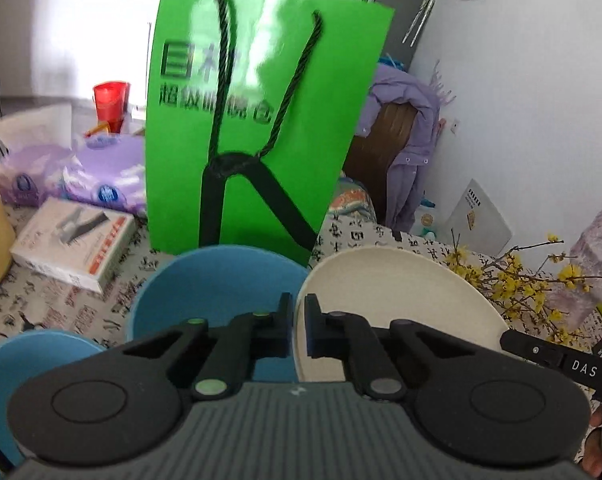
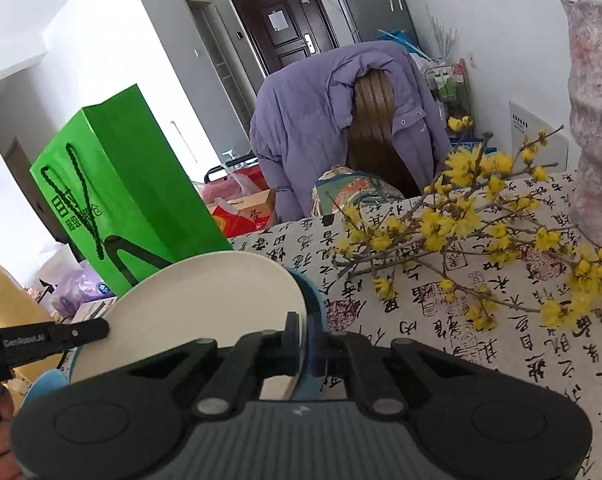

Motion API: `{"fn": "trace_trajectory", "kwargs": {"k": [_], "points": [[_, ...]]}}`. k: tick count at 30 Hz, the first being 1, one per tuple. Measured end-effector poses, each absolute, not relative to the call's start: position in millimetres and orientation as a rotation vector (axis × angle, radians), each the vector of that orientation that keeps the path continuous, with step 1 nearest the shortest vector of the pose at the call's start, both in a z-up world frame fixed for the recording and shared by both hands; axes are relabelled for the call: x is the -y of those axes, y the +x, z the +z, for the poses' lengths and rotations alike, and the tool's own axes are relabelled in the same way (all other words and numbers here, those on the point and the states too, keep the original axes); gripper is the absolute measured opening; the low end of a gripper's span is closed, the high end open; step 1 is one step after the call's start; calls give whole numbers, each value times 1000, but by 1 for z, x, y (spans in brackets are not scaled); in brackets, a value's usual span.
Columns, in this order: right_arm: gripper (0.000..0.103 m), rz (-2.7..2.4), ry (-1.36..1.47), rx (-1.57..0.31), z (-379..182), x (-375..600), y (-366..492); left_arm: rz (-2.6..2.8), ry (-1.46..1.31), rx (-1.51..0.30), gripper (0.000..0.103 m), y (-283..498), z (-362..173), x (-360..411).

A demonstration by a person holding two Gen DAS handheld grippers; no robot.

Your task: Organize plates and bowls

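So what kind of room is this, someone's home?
Most likely a lived-in home, probably a dining area. A purple coat hangs over a chair at a table with a calligraphy-print cloth, a dark front door stands behind, and a green shopping bag sits on the table.

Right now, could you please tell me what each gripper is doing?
Left gripper: shut on the cream plate rim.
Right gripper: shut on the same plate's opposite rim.

A green paper bag (image 1: 261, 120) with black rope handles stands upright on the calligraphy-print cloth (image 2: 481, 340) covering the desk. Yellow-flowered branches (image 2: 481, 232) lie across that cloth. A purple jacket (image 2: 313, 128) hangs over what looks like a wooden chair back (image 2: 375, 128).
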State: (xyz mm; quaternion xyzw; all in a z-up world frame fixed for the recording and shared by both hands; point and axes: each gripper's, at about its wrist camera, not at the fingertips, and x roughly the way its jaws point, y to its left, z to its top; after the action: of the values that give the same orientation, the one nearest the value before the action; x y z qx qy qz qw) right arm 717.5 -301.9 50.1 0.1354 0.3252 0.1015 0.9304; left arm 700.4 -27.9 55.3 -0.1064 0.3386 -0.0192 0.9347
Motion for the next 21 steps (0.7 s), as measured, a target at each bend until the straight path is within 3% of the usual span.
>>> {"fn": "trace_trajectory", "kwargs": {"k": [5,15,21], "points": [[2,196,271,-656,58,306,708,-60,-213,-676,1,688,67,31],[3,209,212,-633,77,295,662,-114,-156,-597,2,629,99,51],[3,190,247,-671,62,303,645,-53,-148,-658,5,613,72,32]]}}
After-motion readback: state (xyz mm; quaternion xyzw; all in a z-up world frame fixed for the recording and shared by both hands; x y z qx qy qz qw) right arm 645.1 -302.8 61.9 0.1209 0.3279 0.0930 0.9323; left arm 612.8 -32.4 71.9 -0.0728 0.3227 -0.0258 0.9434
